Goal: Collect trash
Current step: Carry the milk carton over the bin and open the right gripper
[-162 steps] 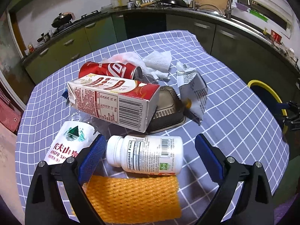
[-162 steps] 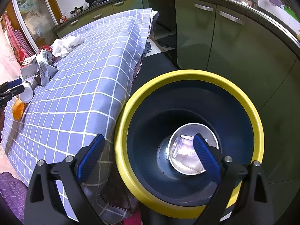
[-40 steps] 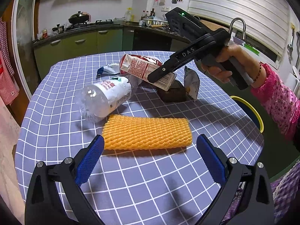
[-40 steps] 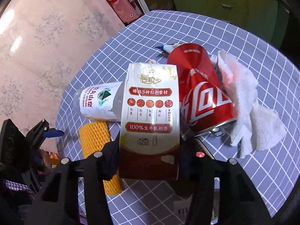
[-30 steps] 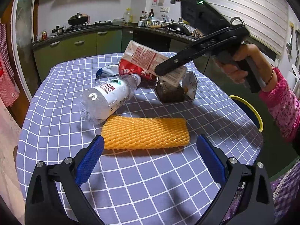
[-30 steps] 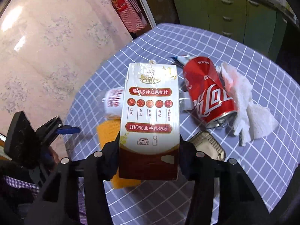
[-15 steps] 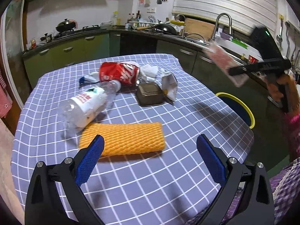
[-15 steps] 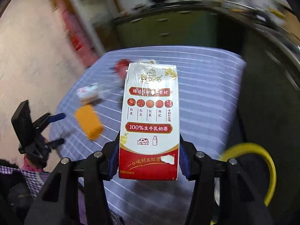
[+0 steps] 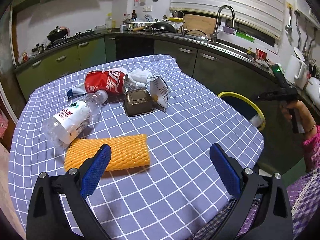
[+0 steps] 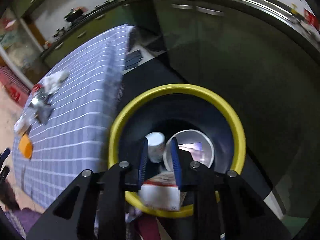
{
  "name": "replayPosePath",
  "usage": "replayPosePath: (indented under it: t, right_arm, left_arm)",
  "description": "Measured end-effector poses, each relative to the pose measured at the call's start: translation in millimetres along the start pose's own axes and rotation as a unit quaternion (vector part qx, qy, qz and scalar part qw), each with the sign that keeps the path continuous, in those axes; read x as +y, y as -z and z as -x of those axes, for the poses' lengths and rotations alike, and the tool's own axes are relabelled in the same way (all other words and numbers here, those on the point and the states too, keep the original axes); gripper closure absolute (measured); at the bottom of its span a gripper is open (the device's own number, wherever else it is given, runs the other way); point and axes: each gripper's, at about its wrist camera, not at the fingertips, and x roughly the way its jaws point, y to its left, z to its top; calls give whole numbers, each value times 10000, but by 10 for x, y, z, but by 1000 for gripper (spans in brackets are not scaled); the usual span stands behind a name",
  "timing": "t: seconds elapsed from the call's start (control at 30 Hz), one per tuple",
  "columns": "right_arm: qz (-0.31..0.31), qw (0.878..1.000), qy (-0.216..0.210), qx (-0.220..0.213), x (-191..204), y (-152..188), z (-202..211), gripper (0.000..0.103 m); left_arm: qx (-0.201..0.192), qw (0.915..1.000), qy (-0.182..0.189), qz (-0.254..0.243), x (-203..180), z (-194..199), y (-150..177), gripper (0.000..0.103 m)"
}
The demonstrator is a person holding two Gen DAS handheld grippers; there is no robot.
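Right gripper above the yellow-rimmed bin beside the table, jaws closing with nothing pressed between the pads; milk carton just below them, at the bin's near rim. Left gripper spread wide and empty over the checked cloth, orange foam net just beyond one fingertip. Bottle, red can, brown tray, foil packet and tissue clustered farther back.

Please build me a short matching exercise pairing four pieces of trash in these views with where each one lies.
Things:
1. cola can
2. milk carton
3. orange foam net
4. foil tray

Places:
A. at the yellow rim of the trash bin
B. nearest the left hand-held gripper
C. beside the crumpled tissue
D. against the snack bag

Pairs: 1-C, 2-A, 3-B, 4-D
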Motion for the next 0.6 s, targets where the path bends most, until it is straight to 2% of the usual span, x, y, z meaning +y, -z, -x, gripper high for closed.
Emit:
replayPosePath:
  t: [0.1, 0.2, 0.27, 0.3, 0.37, 0.6]
  right_arm:
    - [-217, 9997, 91, -1, -147, -35, -76, 82]
    - [-279, 9996, 2, -51, -144, -14, -56, 81]
    - [-241, 9996, -61, -100, -90, -4, 5, 76]
    - [-209, 9996, -94, -138, -42, 10, 36, 70]
    - [-147, 9996, -134, -185, 37, 39, 97, 68]
    - [133, 9988, -348, -312, 346, 111, 228, 60]
  left_arm:
    - [13, 10000, -15, 0, 7, 10, 3, 6]
    - [19, 10000, -29, 35, 35, 4, 4, 6]
    - [37, 10000, -26, 64, 64, -14, -1, 6]
    - [44, 10000, -32, 70, 76, -23, -1, 6]
    - [55, 9999, -65, 55, 107, -44, -13, 6]
    - [53, 9982, -510, -311, 377, -32, -222, 5]
